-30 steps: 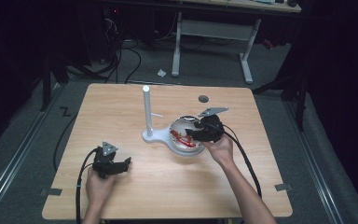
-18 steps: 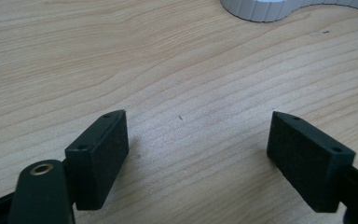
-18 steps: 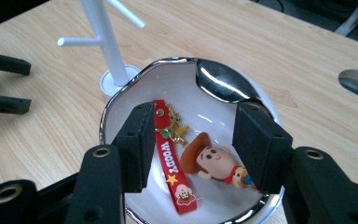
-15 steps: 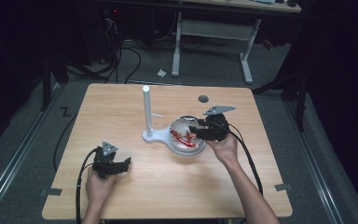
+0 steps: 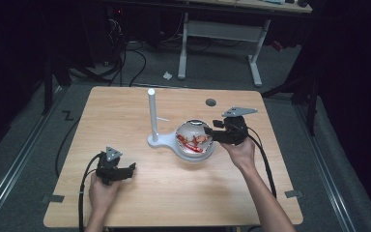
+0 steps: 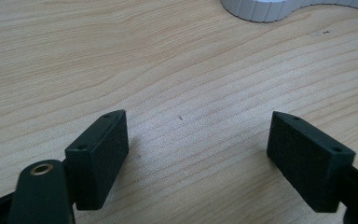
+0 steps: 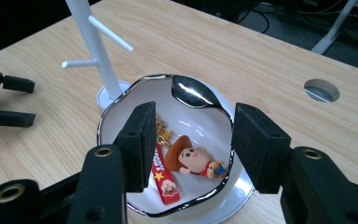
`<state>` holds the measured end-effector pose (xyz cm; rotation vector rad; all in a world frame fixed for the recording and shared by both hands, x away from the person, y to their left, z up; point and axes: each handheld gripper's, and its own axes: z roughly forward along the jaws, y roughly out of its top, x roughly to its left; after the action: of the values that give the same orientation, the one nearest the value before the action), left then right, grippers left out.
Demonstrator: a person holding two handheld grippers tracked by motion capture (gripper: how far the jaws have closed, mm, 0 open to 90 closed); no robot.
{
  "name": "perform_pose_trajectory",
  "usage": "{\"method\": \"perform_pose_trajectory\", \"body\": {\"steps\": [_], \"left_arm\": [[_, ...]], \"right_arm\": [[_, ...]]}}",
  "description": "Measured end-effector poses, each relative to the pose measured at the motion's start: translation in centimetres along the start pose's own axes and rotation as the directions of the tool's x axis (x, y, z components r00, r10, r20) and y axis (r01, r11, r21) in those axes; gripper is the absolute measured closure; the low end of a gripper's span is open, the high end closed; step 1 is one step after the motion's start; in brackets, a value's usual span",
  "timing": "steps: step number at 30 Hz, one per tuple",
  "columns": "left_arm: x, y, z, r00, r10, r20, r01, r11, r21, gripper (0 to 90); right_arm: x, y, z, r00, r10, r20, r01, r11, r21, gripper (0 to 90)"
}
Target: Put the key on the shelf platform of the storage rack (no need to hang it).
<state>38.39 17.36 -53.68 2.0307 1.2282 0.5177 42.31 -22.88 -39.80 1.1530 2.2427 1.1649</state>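
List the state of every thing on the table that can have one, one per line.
Left gripper: open, nothing between its jaws, low over the table.
Right gripper: open, poised above the bowl, holding nothing.
Bowl: upright, on the stand's base.
Cowboy keychain: lying loose in the bowl beside its red strap.
White peg stand: upright, pegs bare.
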Motion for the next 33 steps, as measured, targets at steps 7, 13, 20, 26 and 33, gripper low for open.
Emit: {"method": "perform_pose_trajectory", "body": {"steps": [7,13,20,26,33], "left_arm": [[0.0,0.0,0.0,1.0000,0.000,0.000,0.000,1.0000,0.000,21.1],[0.0,0.0,0.0,1.0000,0.000,0.000,0.000,1.0000,0.000,21.1],[0.0,0.0,0.0,1.0000,0.000,0.000,0.000,1.0000,0.000,21.1],[0.0,0.0,0.0,1.0000,0.000,0.000,0.000,1.0000,0.000,21.1],[0.0,0.0,0.0,1.0000,0.000,0.000,0.000,1.0000,0.000,21.1]], "right_arm": [[-0.4,-0.1,-1.0,0.9999,0.011,-0.003,-0.011,1.000,-0.016,50.2],[-0.6,-0.4,-2.1,0.9998,0.019,0.002,-0.019,0.999,-0.039,50.2],[-1.5,-1.2,-3.3,0.9985,0.052,0.014,-0.051,0.998,-0.047,50.2],[-1.8,-1.5,-4.5,0.9980,0.057,0.028,-0.055,0.997,-0.061,50.0],[-2.0,-1.8,-5.9,0.9971,0.045,0.062,-0.040,0.996,-0.075,49.9]]}}
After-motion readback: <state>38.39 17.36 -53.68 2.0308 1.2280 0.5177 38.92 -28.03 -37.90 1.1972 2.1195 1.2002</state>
